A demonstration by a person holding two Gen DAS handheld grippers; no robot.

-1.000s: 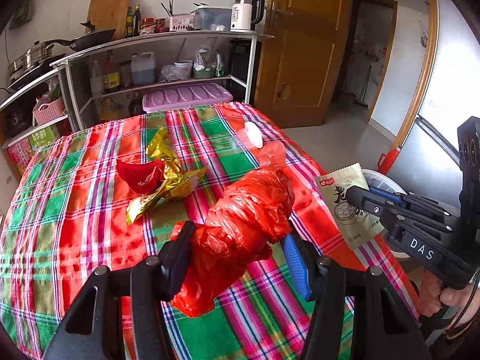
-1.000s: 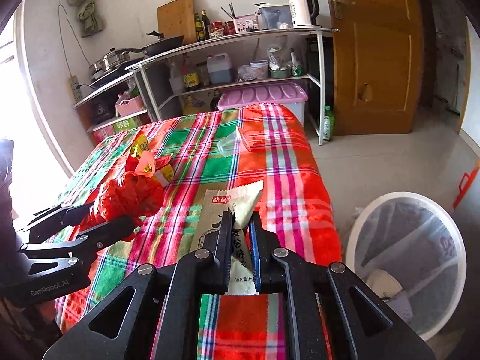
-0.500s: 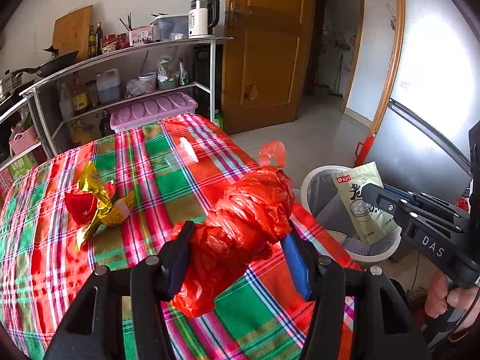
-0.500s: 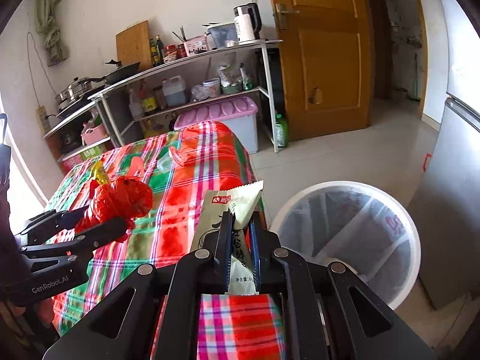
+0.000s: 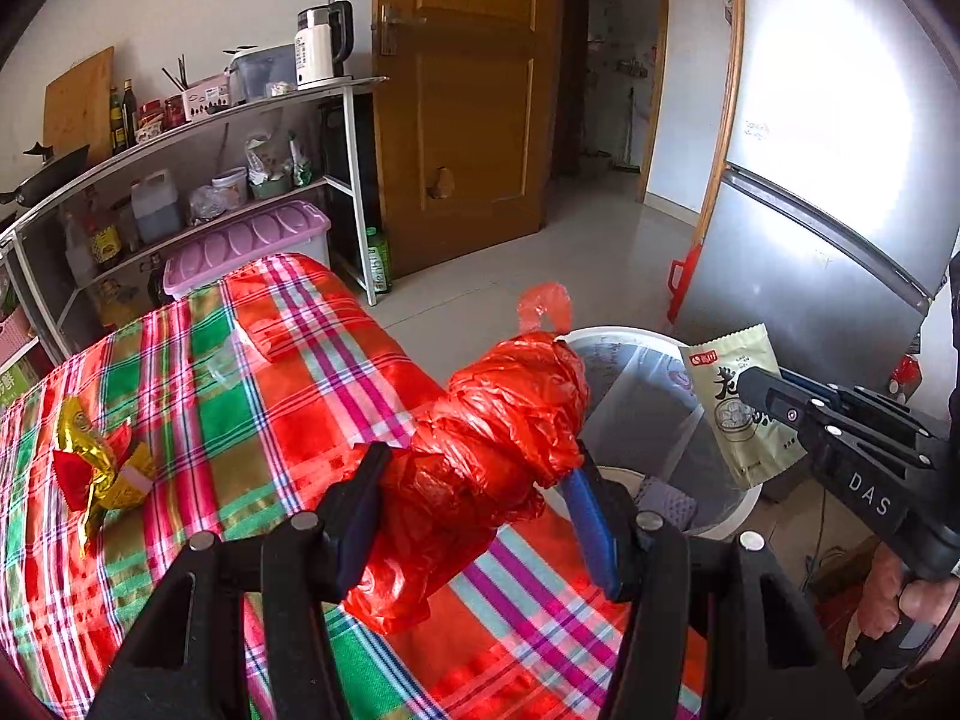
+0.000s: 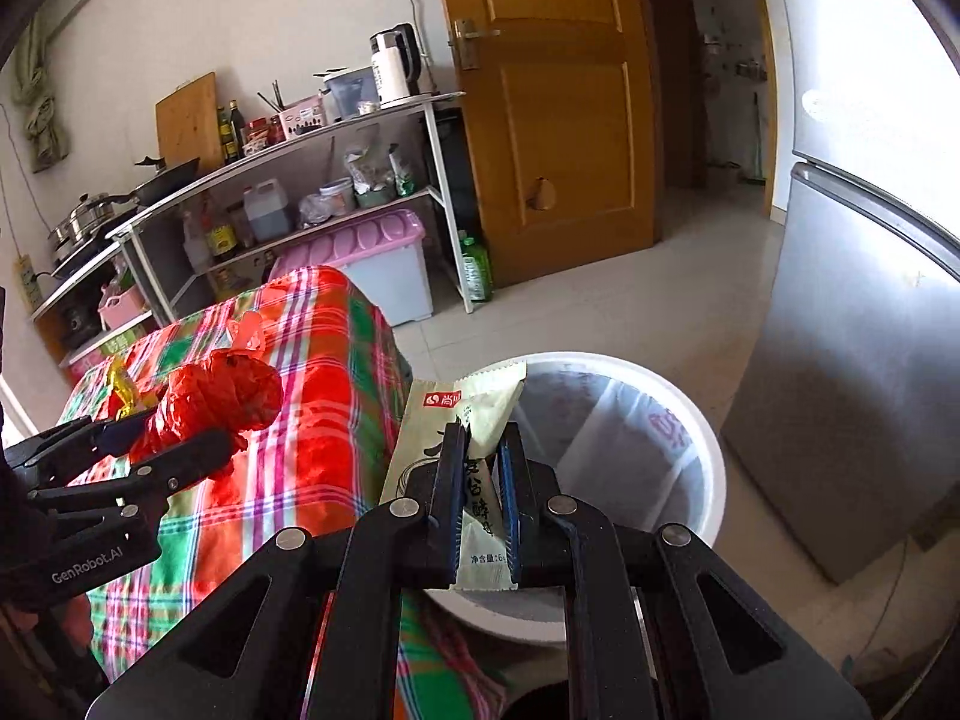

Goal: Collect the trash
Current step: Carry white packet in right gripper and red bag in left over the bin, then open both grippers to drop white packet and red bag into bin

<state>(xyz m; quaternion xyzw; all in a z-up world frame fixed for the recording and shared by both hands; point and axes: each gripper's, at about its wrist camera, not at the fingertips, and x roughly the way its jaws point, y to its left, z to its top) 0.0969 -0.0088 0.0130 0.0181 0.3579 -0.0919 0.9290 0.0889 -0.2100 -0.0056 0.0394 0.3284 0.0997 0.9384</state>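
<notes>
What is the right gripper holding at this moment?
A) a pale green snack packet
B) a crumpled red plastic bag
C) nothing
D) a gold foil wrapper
A: the right gripper is shut on the pale green snack packet, beside the white trash bin.

The table [image 5: 252,396] stands left of the bin [image 6: 708,456], with the shelving unit [image 5: 198,138] behind it and the fridge [image 6: 852,360] to the right of the bin. A foil wrapper [image 5: 102,468] lies on the table. The crumpled bag [image 5: 480,468] is above the table's edge; the snack packet [image 6: 462,420] is above the bin's rim.
</notes>
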